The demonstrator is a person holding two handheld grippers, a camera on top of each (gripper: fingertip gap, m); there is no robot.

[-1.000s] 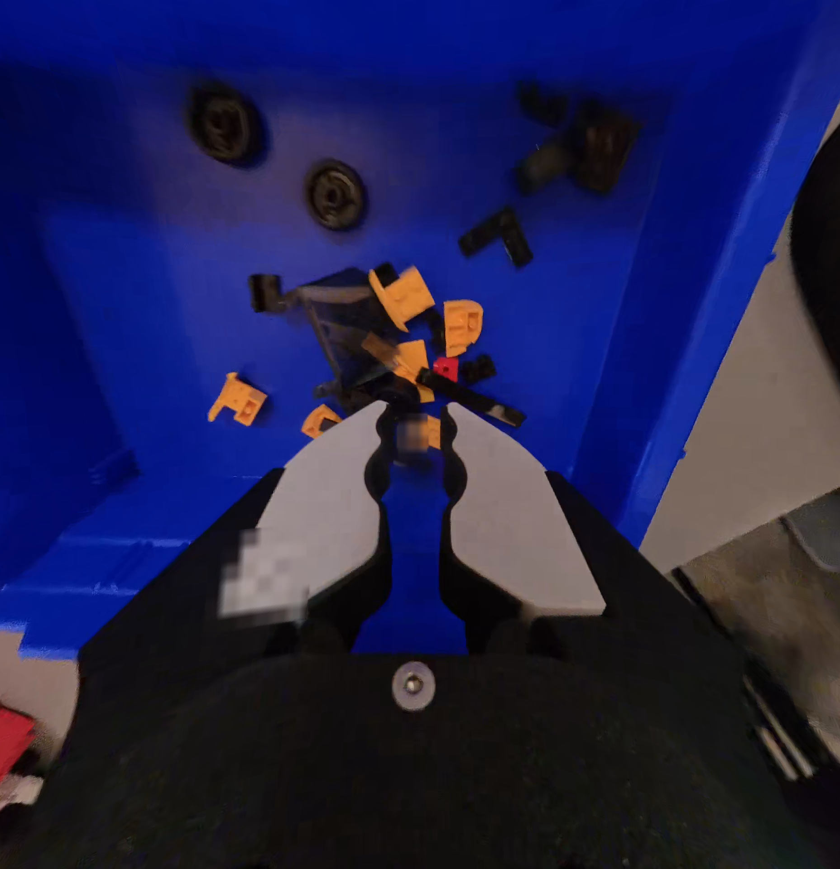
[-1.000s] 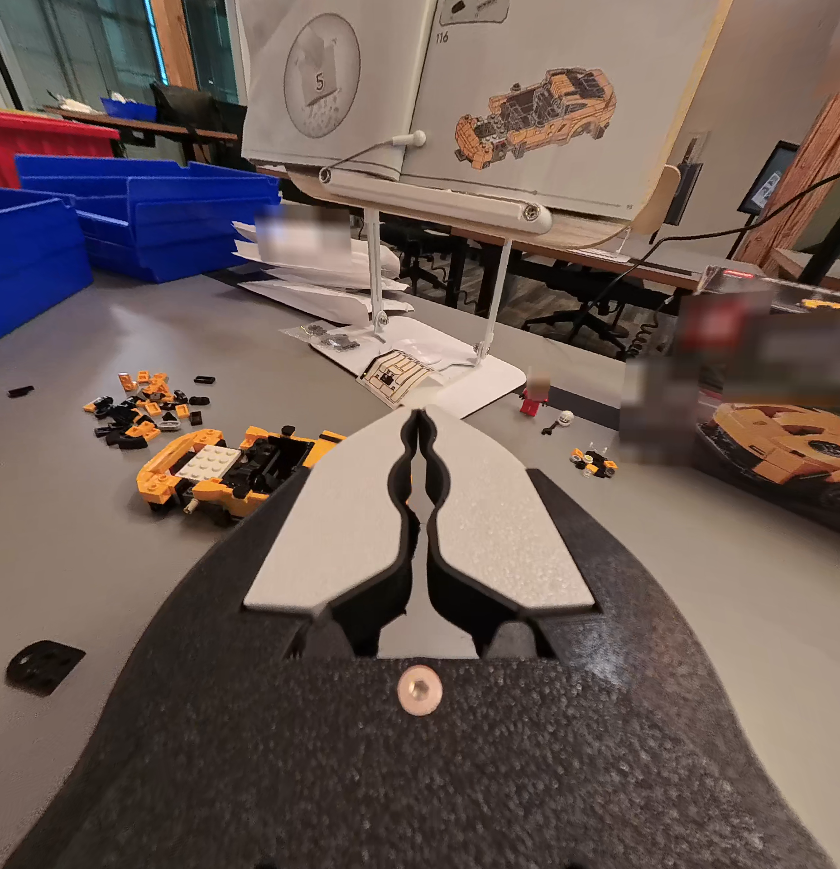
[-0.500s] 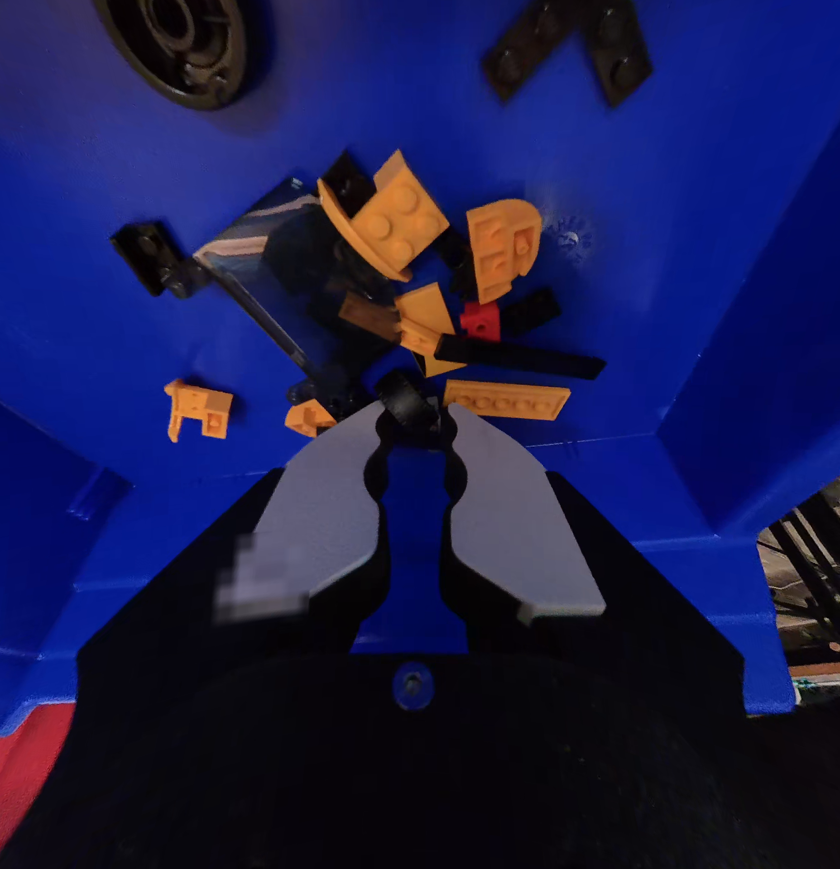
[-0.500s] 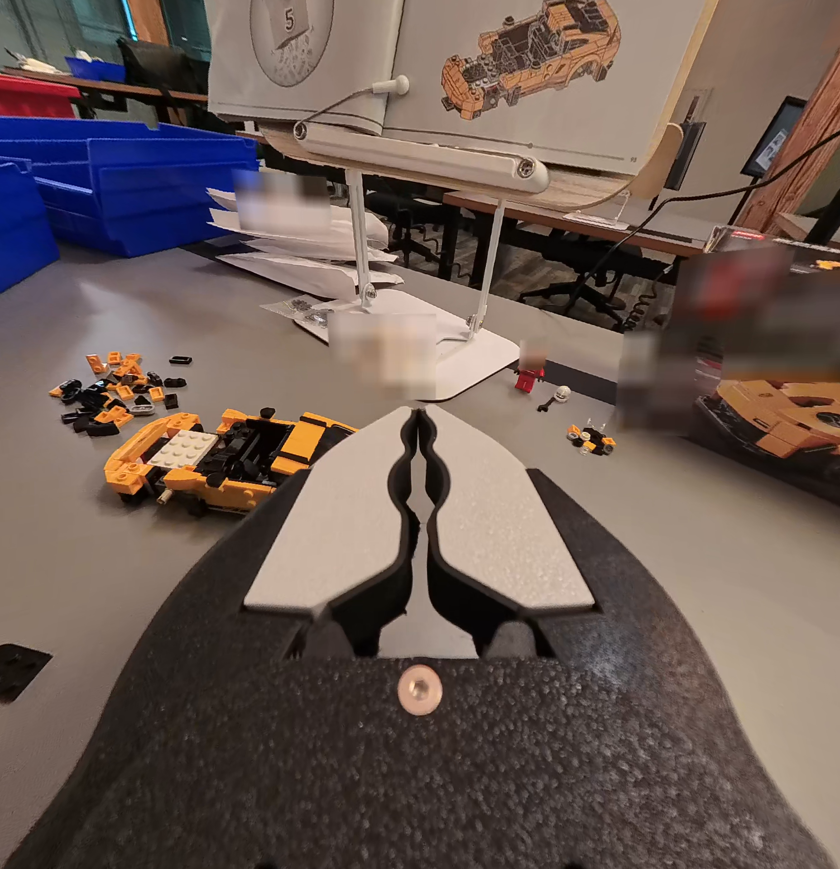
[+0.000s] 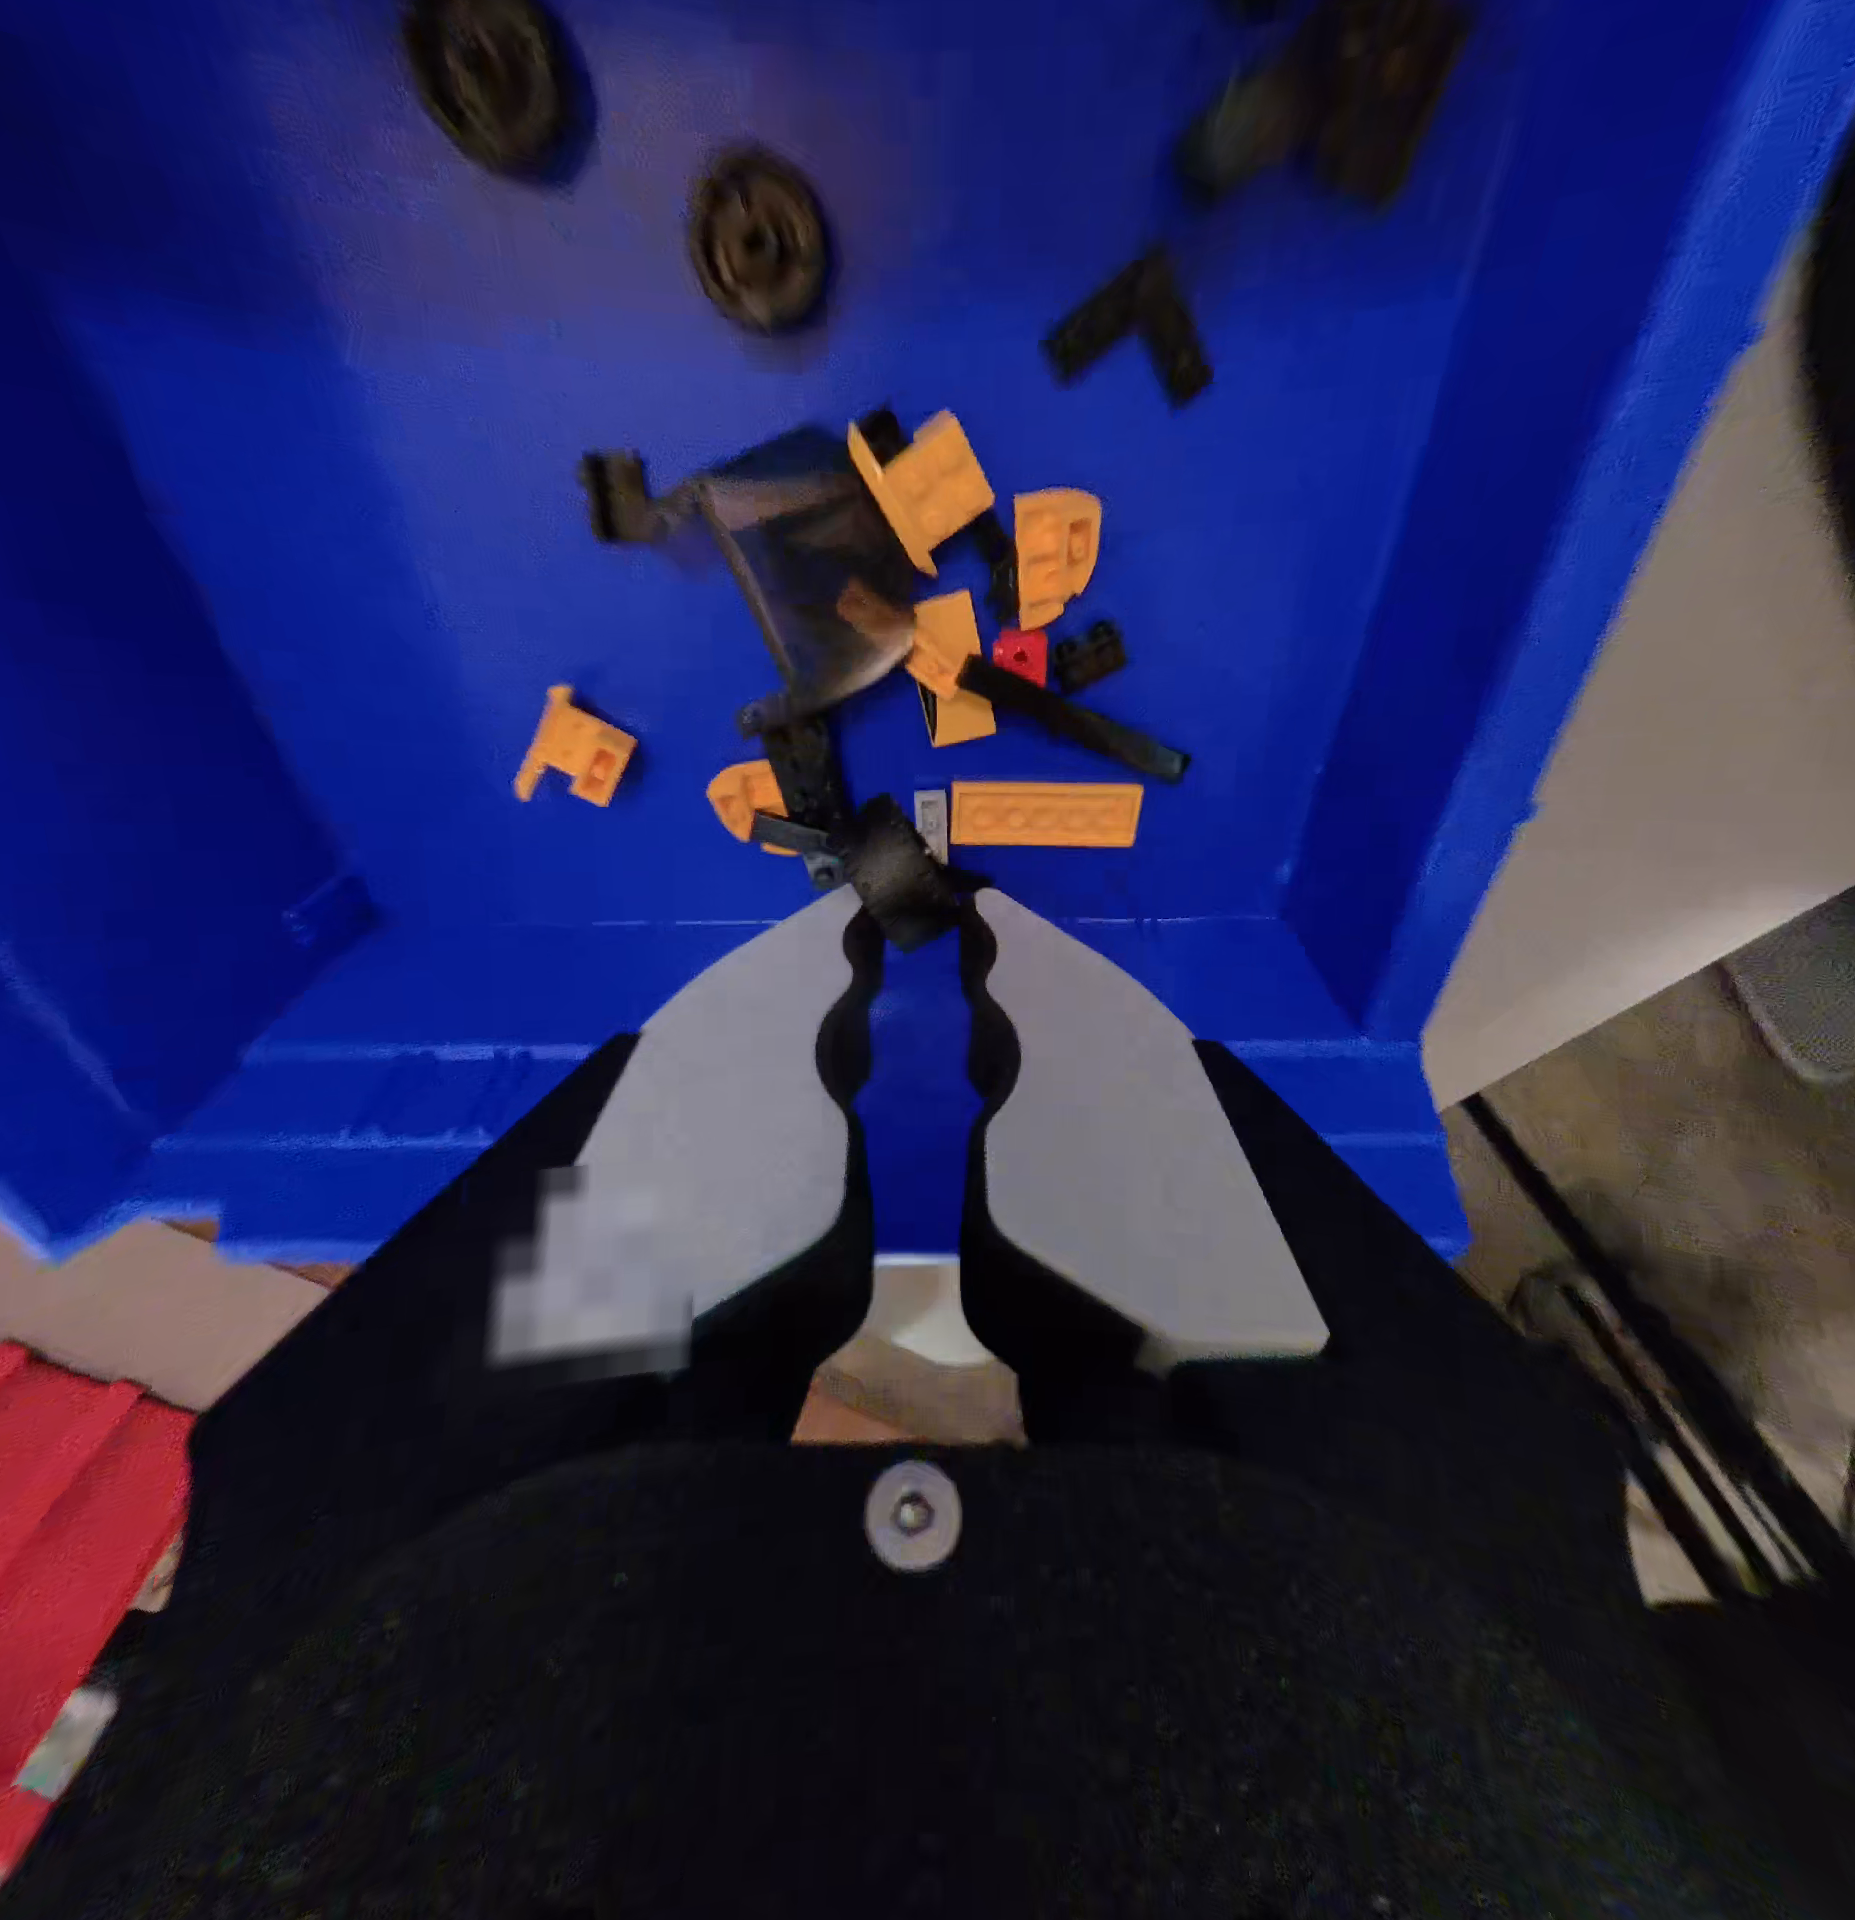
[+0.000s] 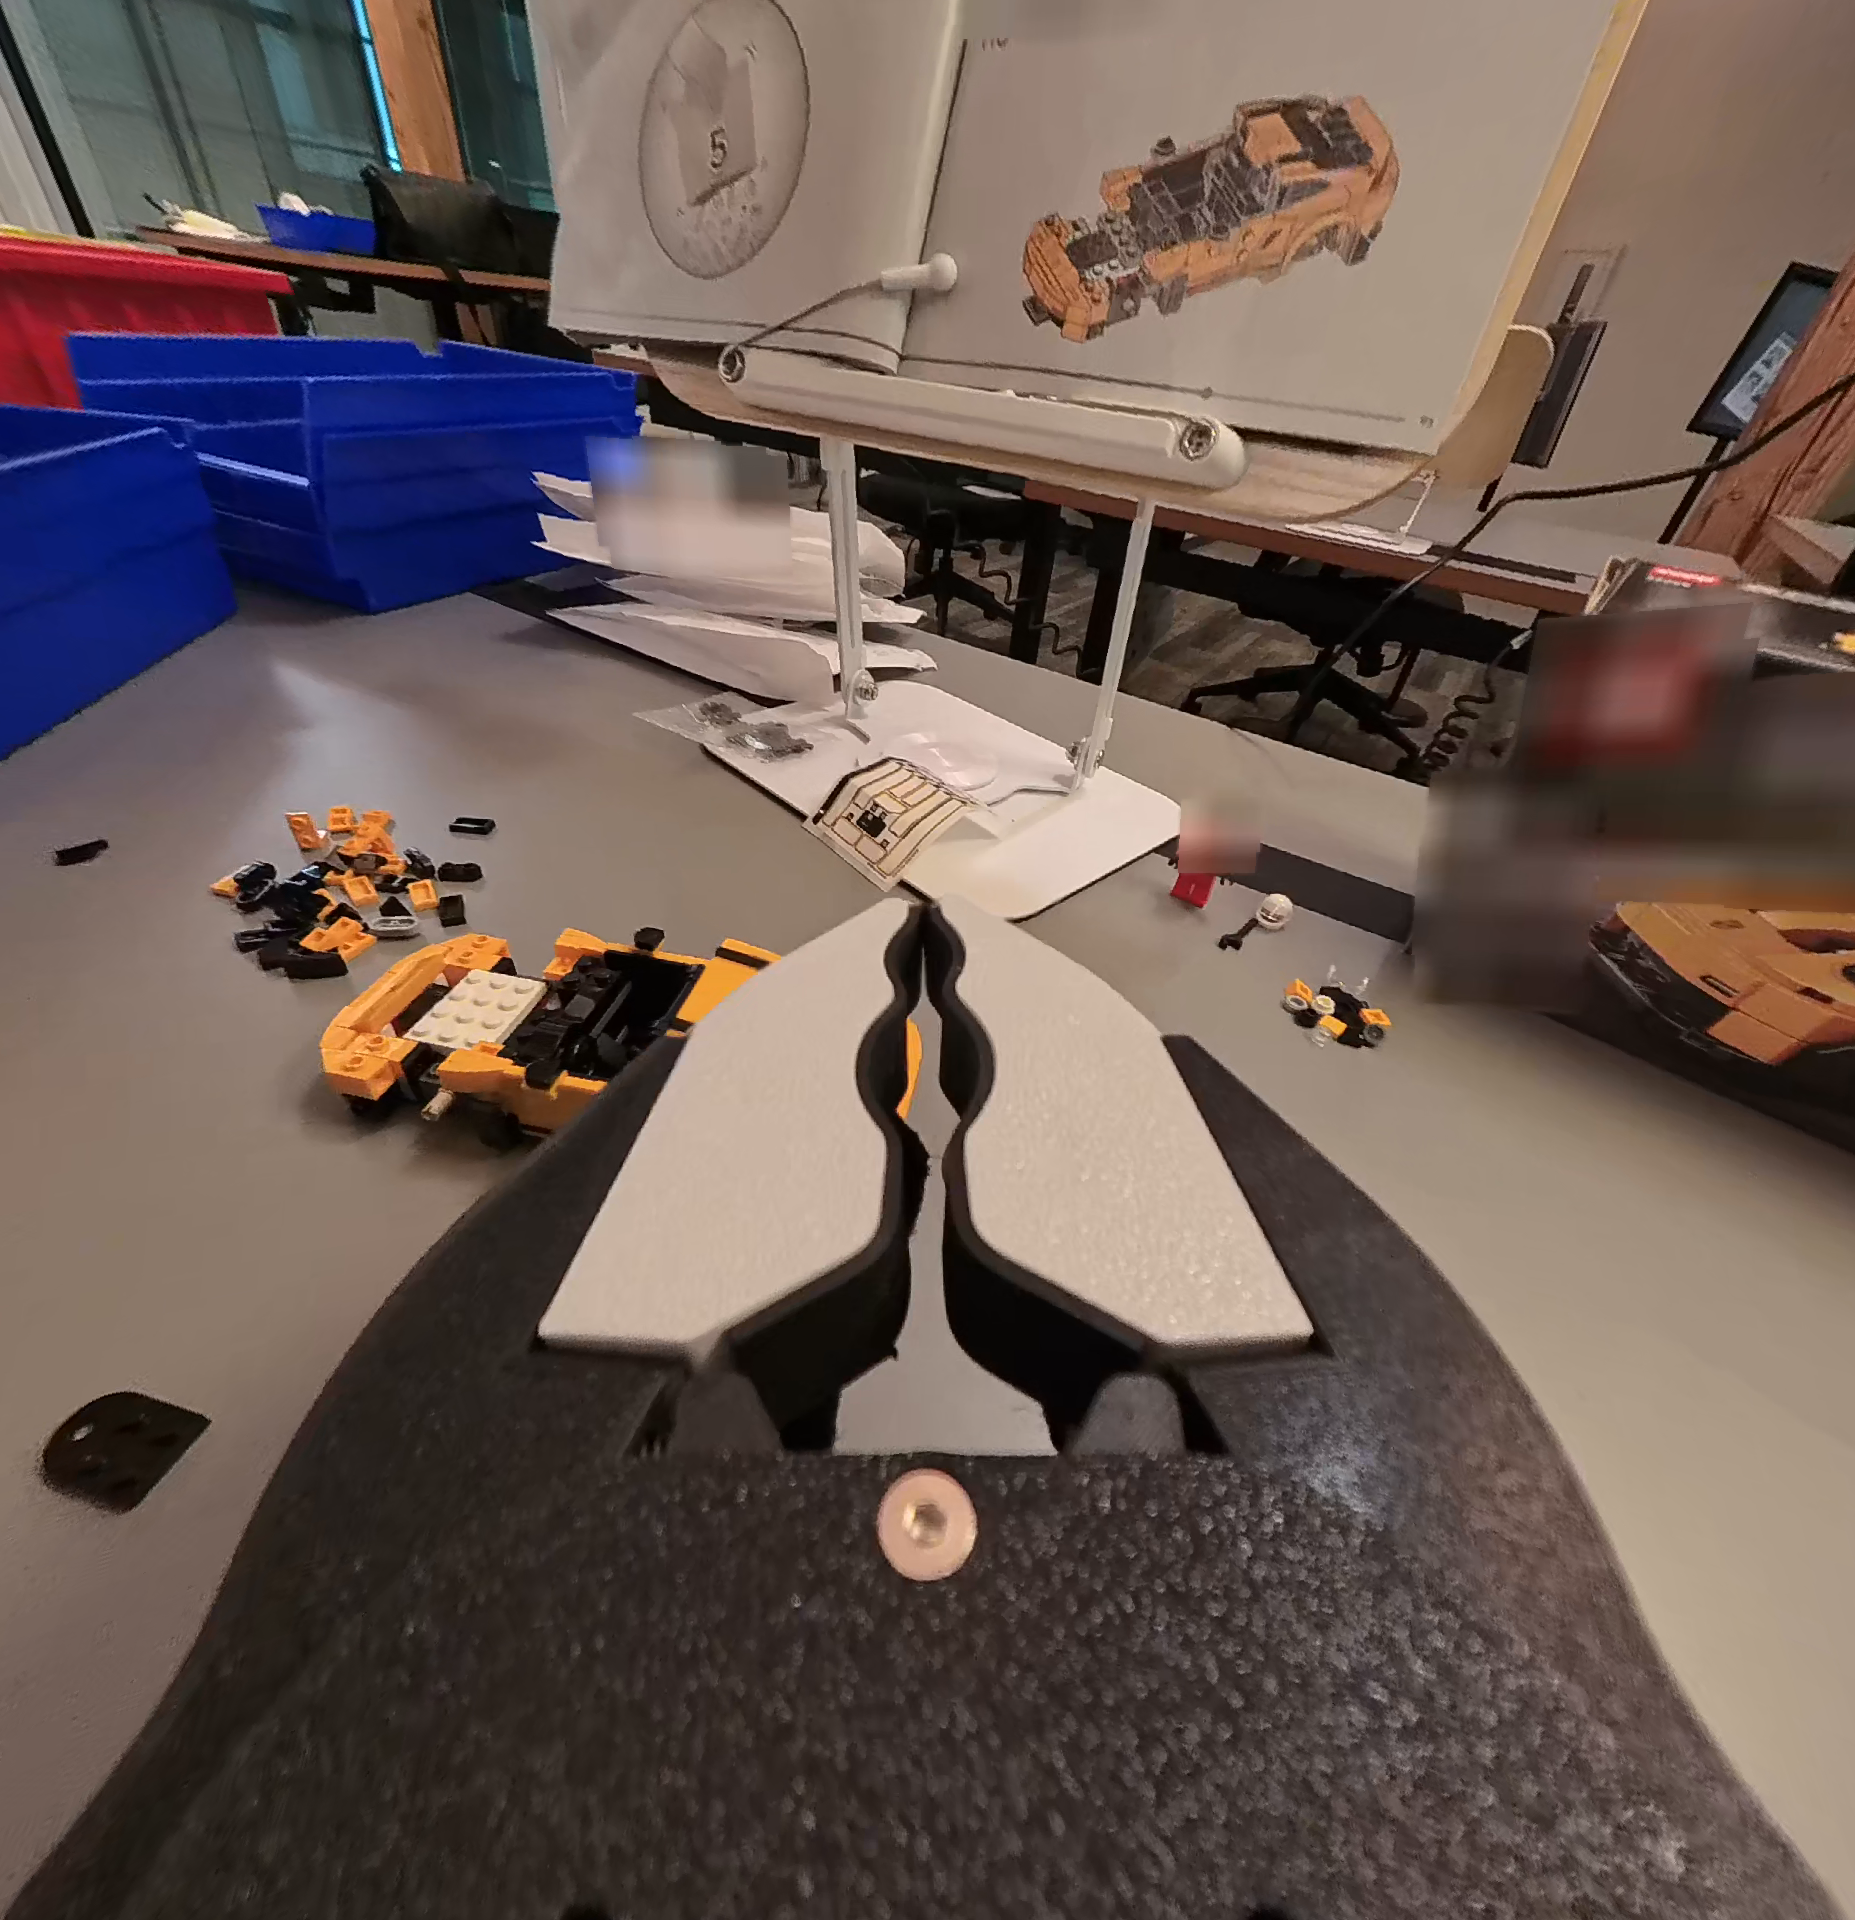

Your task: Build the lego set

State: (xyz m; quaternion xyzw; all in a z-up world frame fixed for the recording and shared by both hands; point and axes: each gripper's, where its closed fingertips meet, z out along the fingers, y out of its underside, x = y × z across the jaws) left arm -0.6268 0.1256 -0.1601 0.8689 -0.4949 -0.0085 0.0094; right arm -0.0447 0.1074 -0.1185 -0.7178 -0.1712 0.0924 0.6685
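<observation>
Over the deep blue plastic bin (image 5: 279,644), the left gripper (image 5: 915,904) has its grey fingertips pinched on a small round black tyre piece (image 5: 895,868), held just above the loose bricks on the bin floor: a flat orange studded plate (image 5: 1045,814), a tiny red brick (image 5: 1022,657), a smoky transparent windscreen piece (image 5: 814,582) and two black wheel hubs (image 5: 759,249). Out on the grey tabletop (image 6: 175,1195), the right gripper (image 6: 923,914) hangs with its fingers pressed together on nothing, just beside the half-built orange and black Lego car (image 6: 528,1023); a scatter of small orange and black bricks (image 6: 346,894) lies behind the car, and the open instruction booklet on its white stand (image 6: 1006,208) rises beyond.
</observation>
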